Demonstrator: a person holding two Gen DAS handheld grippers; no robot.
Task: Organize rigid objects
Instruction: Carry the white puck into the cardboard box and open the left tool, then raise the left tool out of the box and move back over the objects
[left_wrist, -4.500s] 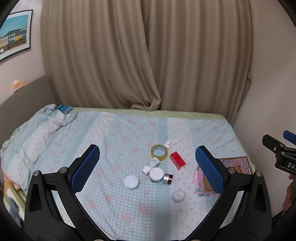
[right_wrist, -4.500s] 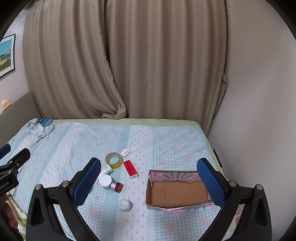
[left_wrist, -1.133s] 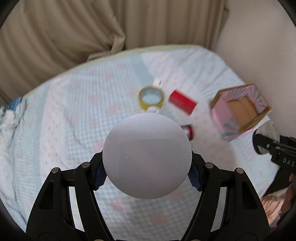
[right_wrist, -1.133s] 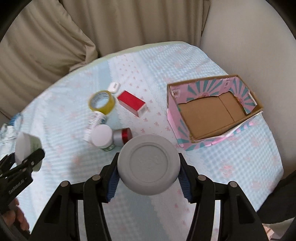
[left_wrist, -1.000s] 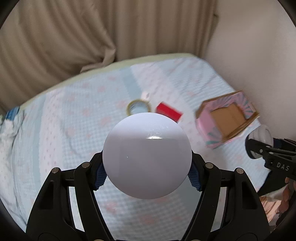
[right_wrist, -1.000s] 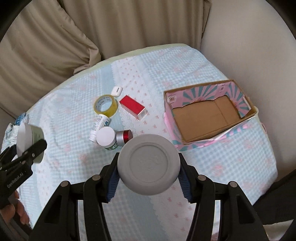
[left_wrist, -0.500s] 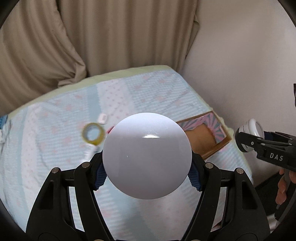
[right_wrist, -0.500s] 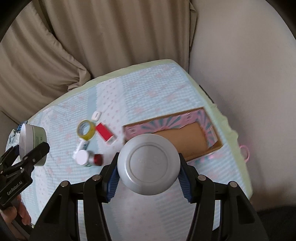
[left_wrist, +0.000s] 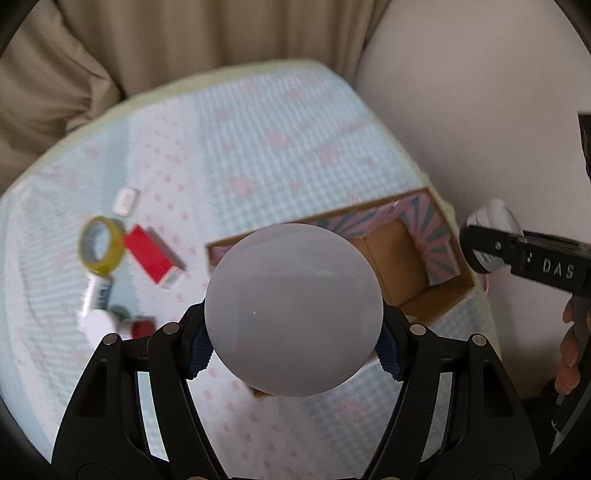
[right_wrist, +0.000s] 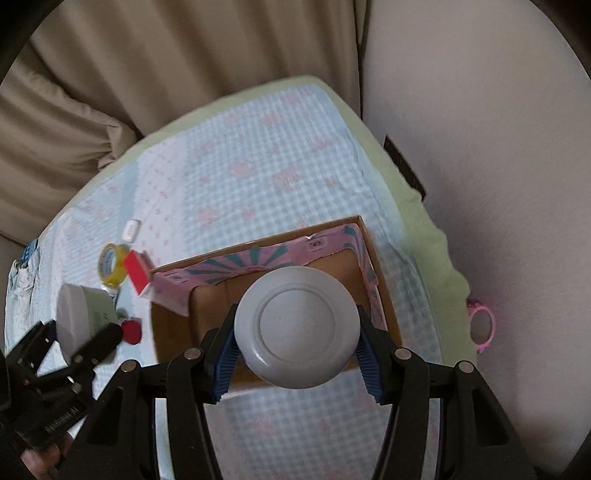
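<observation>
Both tools are carrying something toward the box, and none of the sorting is finished yet, judging by the box (right_wrist: 280, 317), whose cardboard floor is showing bare wherever the views reach it. The left tool (left_wrist: 293, 334) is clenching a white jar (left_wrist: 293, 310) by its sides, lid facing the camera, and is hanging above the near left part of the box. The right tool (right_wrist: 297, 349) is gripping a grey round case (right_wrist: 297, 326) the same way and is hovering over the middle of the box, above its floor. In my judgement both loads are close to being let go, the grey one first since it is sitting squarely over the opening.

Left on the bed (right_wrist: 258, 166), well to the left of the box, are lying a tape roll (left_wrist: 101, 245), a red box (left_wrist: 149, 254), a small white case (left_wrist: 126, 199), a white tube (left_wrist: 98, 291) and a small jar with a red bottle (left_wrist: 142, 326) beside it. So most of the work is still waiting.

Both tools are pointing steeply down at the bed from above, side by side, each one showing at the edge of the other's view.
</observation>
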